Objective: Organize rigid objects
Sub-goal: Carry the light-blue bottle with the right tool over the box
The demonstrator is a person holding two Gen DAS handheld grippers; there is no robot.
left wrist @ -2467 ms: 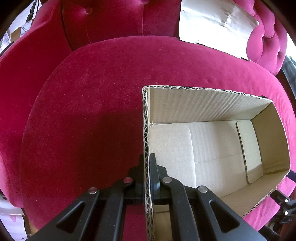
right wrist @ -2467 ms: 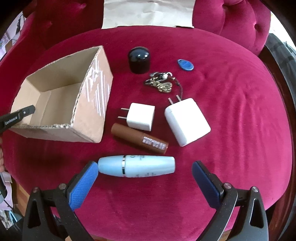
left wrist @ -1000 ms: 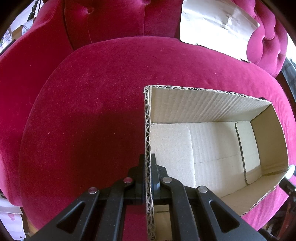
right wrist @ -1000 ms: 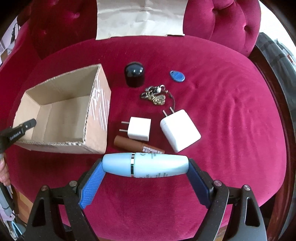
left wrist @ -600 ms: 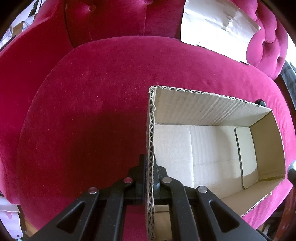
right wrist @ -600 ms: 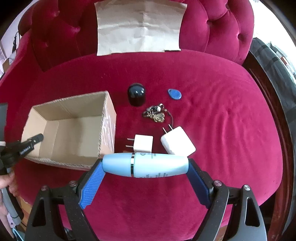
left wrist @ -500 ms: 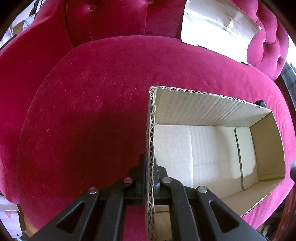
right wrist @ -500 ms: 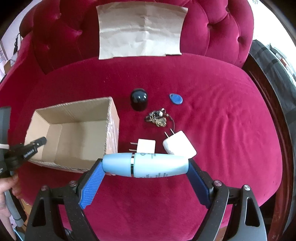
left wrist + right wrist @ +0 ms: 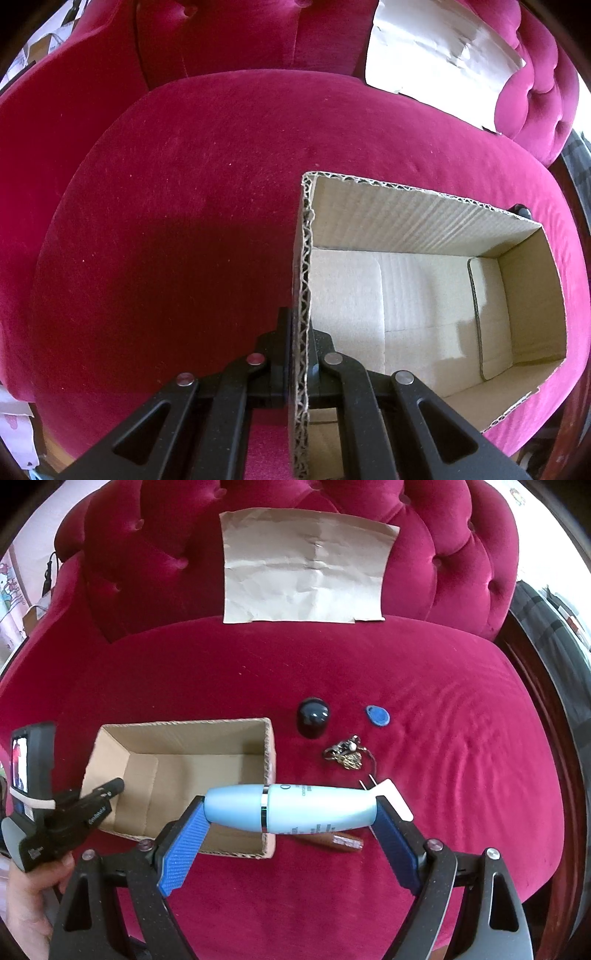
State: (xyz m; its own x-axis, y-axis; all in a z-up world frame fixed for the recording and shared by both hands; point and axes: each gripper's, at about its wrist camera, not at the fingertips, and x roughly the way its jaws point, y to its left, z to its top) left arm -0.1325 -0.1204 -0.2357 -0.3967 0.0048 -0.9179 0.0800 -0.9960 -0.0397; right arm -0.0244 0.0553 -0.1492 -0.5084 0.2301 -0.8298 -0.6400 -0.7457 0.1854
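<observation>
My right gripper [image 9: 290, 821] is shut on a light blue bottle [image 9: 291, 807], held endwise between its blue pads, lifted above the right edge of the open cardboard box [image 9: 177, 738]. My left gripper [image 9: 301, 343] is shut on the box's left wall [image 9: 302, 280]; it also shows in the right wrist view [image 9: 110, 788]. The box is empty inside. On the red seat right of the box lie a black cap [image 9: 313, 716], a blue key fob [image 9: 378, 715], a bunch of keys [image 9: 345, 757], a white charger [image 9: 391, 794] and a brown tube [image 9: 332, 840], both partly hidden by the bottle.
Everything rests on a red velvet armchair seat [image 9: 461, 738]. A sheet of brown paper [image 9: 306, 568] leans on the tufted backrest. The dark wooden frame [image 9: 543, 716] runs along the right edge. A hand holds the left gripper's handle [image 9: 26, 897].
My right gripper closed on the blue bottle, lifted it off the seat and carried it left toward the box. The left gripper kept its hold on the box wall.
</observation>
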